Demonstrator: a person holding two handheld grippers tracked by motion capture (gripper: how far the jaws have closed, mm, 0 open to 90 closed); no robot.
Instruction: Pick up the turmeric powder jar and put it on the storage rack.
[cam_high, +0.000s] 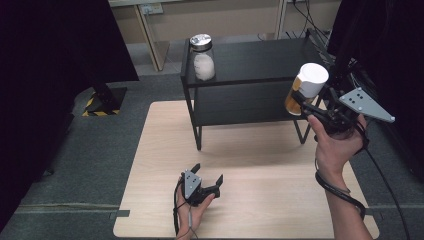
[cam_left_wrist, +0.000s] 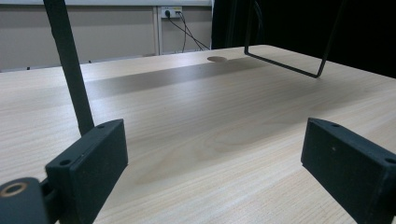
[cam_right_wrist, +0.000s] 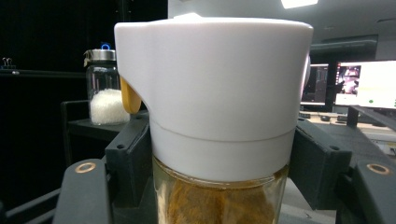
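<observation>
R gripper (cam_high: 303, 101) clamps white-lidded spice jar (cam_high: 307, 87) in the air by black shelf's (cam_high: 260, 60) right end; sugar jar (cam_high: 202, 58) on shelf top, left. L gripper (cam_high: 206, 176) wide open, holding nothing, on table (cam_high: 260, 200).

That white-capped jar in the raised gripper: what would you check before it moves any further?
1. Grip: right gripper jaws clamp both sides of the white-capped jar: ok.
2. Jar upright: leans slightly in the high view: ok.
3. Cap seated: sits flush on the glass: ok.
4. Landing room: black shelf top is bare beside the sugar jar: ok.
5. Left gripper: open, resting low on the table, away from the shelf: ok.
6. Clearance between jar base and shelf edge: cannot tell.
</observation>
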